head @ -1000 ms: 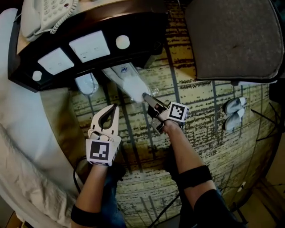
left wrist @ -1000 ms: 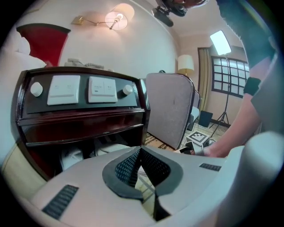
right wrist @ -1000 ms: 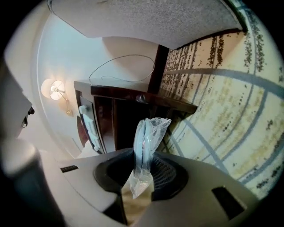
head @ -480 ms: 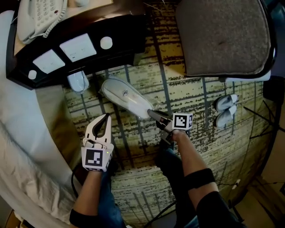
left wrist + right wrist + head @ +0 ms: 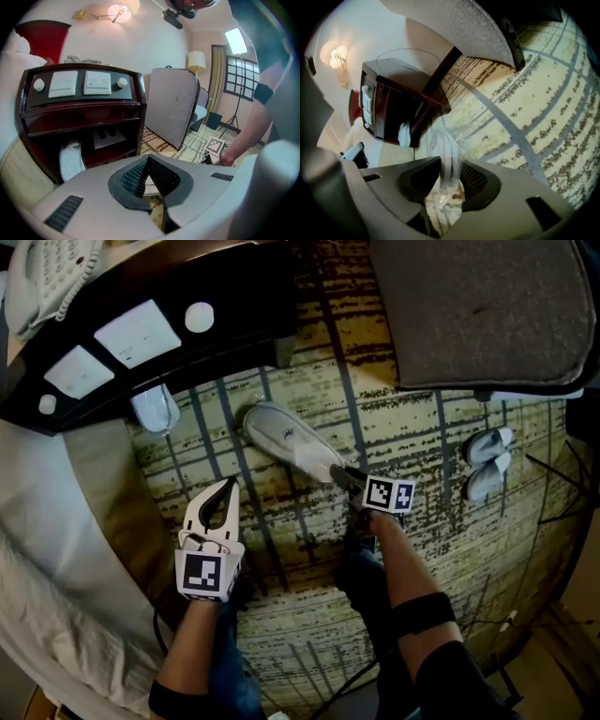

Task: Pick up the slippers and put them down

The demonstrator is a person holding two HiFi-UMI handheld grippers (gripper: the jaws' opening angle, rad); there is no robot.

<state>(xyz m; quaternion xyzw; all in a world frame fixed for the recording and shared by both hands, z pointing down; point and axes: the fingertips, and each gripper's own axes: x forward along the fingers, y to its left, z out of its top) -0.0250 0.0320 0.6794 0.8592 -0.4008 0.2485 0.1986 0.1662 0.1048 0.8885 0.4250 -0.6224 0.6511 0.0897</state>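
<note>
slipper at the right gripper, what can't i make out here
- Slipper: the right gripper view shows only its clear wrapper between the jaws, which have just been opening. The right gripper body hides whether the pads press it.
- Second slipper: head view, far end under the nightstand.
- White pair: head view, too small to identify.

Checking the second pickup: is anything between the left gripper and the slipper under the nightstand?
Nothing visible. Only bare carpet lies between the shut left gripper and the slipper in the nightstand's open bottom shelf.
</note>
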